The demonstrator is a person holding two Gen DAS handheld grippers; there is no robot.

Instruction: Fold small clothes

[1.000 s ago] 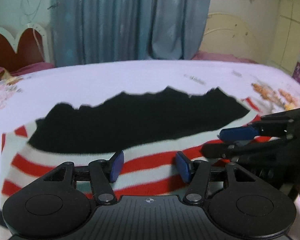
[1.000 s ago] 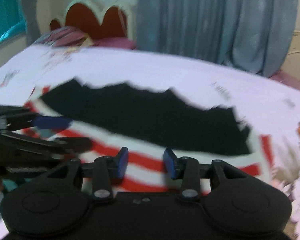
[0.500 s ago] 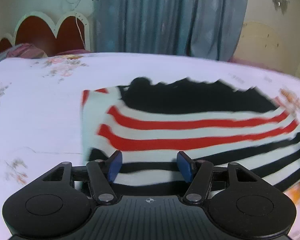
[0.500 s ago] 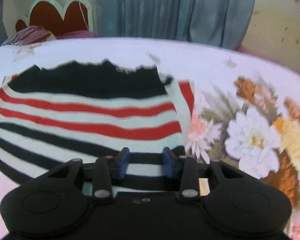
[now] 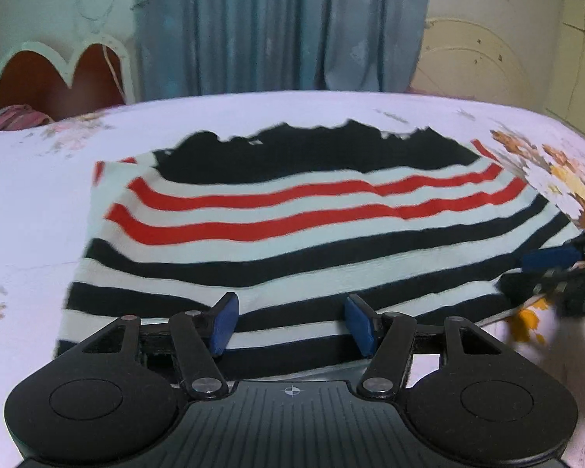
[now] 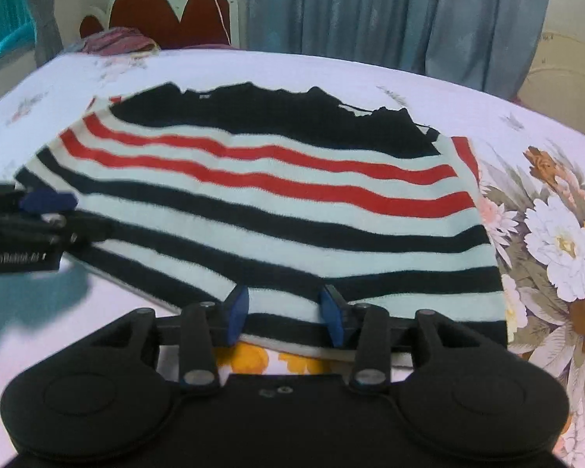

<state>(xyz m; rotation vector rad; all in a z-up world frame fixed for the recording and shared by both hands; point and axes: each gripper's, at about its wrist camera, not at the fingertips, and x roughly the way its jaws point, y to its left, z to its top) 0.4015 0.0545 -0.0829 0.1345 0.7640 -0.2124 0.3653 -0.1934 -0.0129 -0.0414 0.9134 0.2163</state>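
Note:
A striped sweater (image 5: 312, 234) lies flat on the bed, black at its far end, then red and white bands, then black and white bands toward me. My left gripper (image 5: 290, 325) hangs open over the near hem, left of middle, with the blue pads apart above the cloth. My right gripper (image 6: 284, 316) stands over the same hem of the sweater (image 6: 273, 202) further right. Its jaws are closing, with the hem lying between the pads, which do not press on it. Each gripper shows in the other's view: right gripper (image 5: 534, 271), left gripper (image 6: 72, 214).
The bed sheet (image 5: 39, 195) is white with a big flower print (image 6: 557, 241) right of the sweater. A red heart-shaped headboard (image 6: 167, 11) and a pinkish bundle (image 6: 117, 41) stand at the far left. A grey-blue curtain (image 5: 277, 27) hangs behind the bed.
Both grippers have drawn back from the red stripes to the near hem and moved apart sideways. The black and white bands have come into view.

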